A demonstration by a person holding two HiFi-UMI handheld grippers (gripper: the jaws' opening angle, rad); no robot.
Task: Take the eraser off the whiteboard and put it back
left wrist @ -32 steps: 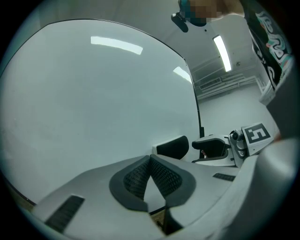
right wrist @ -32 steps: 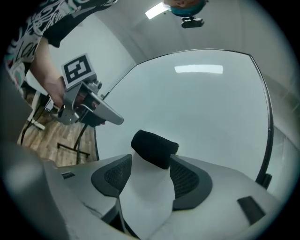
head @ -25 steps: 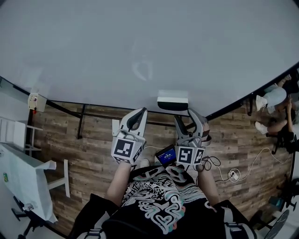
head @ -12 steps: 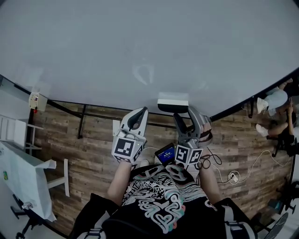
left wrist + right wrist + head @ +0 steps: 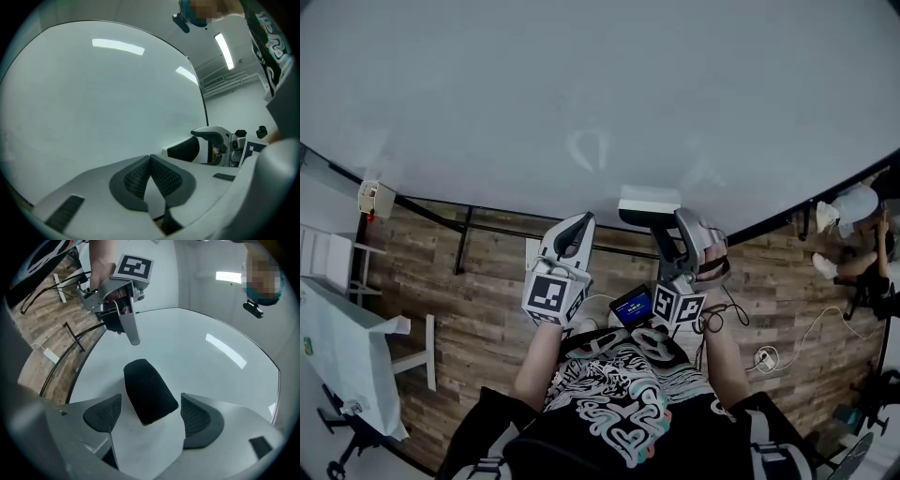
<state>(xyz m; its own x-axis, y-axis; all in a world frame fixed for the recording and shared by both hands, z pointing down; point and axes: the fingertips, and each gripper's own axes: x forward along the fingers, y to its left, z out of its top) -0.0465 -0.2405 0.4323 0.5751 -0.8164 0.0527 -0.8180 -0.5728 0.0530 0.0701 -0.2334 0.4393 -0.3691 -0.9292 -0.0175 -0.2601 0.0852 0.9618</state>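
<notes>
The black-felted eraser (image 5: 149,391) with a white back (image 5: 649,204) sits on the whiteboard (image 5: 581,84) near its lower edge. My right gripper (image 5: 149,414) is open and its jaws have just been opening. The eraser stands between its pads, with a gap on each side. In the head view the right gripper (image 5: 669,221) points at the board just below the eraser. My left gripper (image 5: 150,160) is shut on nothing, its pads meeting at the tips, and it hangs close to the board left of the eraser (image 5: 186,150). It shows as the left gripper (image 5: 579,225) in the head view.
The board's dark frame and stand legs (image 5: 464,239) run over a wooden floor (image 5: 487,300). Cables and a power strip (image 5: 766,354) lie at the right. A seated person (image 5: 853,216) is at the far right. White furniture (image 5: 347,356) stands at the left.
The right gripper has rolled, its marker cube now tilted, and its jaws have spread apart around the eraser. The eraser stays on the board. The left gripper has not moved.
</notes>
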